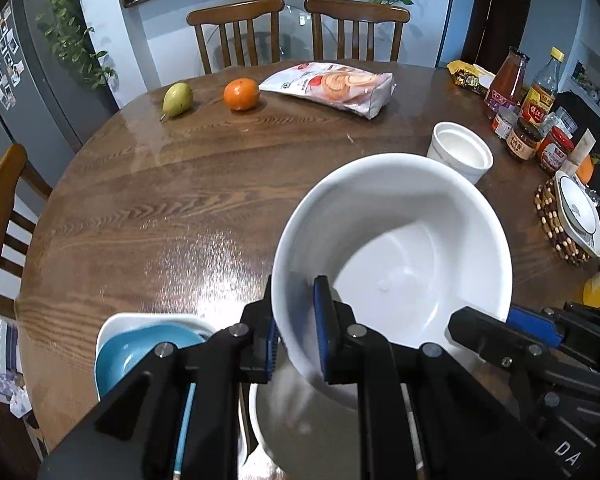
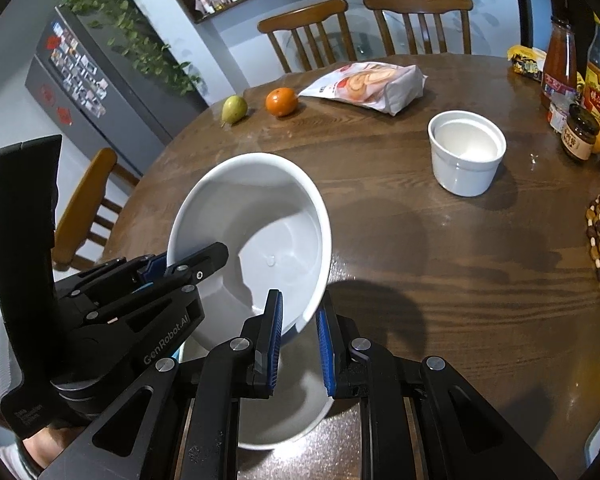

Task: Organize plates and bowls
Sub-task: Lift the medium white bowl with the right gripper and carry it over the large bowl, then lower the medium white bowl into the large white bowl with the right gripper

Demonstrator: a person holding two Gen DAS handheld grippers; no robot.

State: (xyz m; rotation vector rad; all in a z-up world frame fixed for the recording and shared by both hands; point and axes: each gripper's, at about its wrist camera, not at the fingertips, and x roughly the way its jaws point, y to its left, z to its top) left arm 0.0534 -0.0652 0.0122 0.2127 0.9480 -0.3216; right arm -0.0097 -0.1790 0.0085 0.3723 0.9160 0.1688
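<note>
A large white bowl hangs tilted above the wooden table, held by both grippers. My left gripper is shut on its left rim, one blue pad inside the wall and one outside. My right gripper is shut on the opposite rim; it also shows at the bowl's right edge in the left wrist view. My left gripper shows at the left in the right wrist view. Directly beneath sits another white bowl, partly hidden. A blue bowl rests in a white dish at the near left.
A white ramekin stands right of centre. A pear, an orange and a snack bag lie at the far side. Bottles and jars and a beaded trivet with a plate crowd the right edge. Chairs ring the table.
</note>
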